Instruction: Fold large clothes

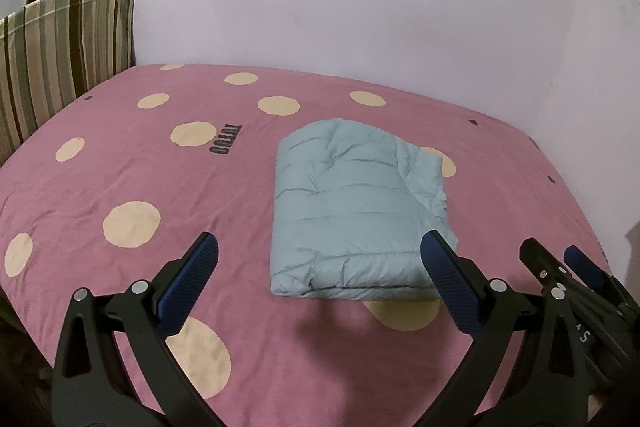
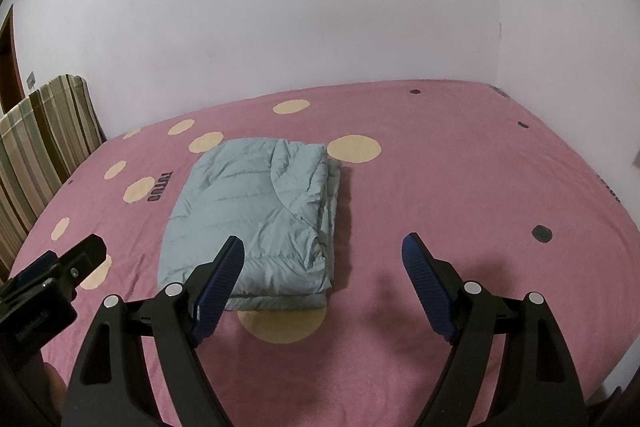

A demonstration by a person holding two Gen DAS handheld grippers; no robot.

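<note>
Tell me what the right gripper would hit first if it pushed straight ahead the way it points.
Probably the pink bedsheet: the open right gripper aims just beside the folded blue jacket, though its left finger might brush it.

1 folded jacket [image 1: 352,211], 1 bedsheet [image 1: 168,167], 1 striped cushion [image 1: 60,55], 2 hand-held grippers [image 1: 316,259] [image 2: 322,259].

Pale blue quilted jacket [image 1: 352,219], puffy, folded into compact rectangular bundle, layered edges along right side, lying flat mid-bed on pink spotted bedsheet [image 1: 120,167], nothing touching it.
</note>
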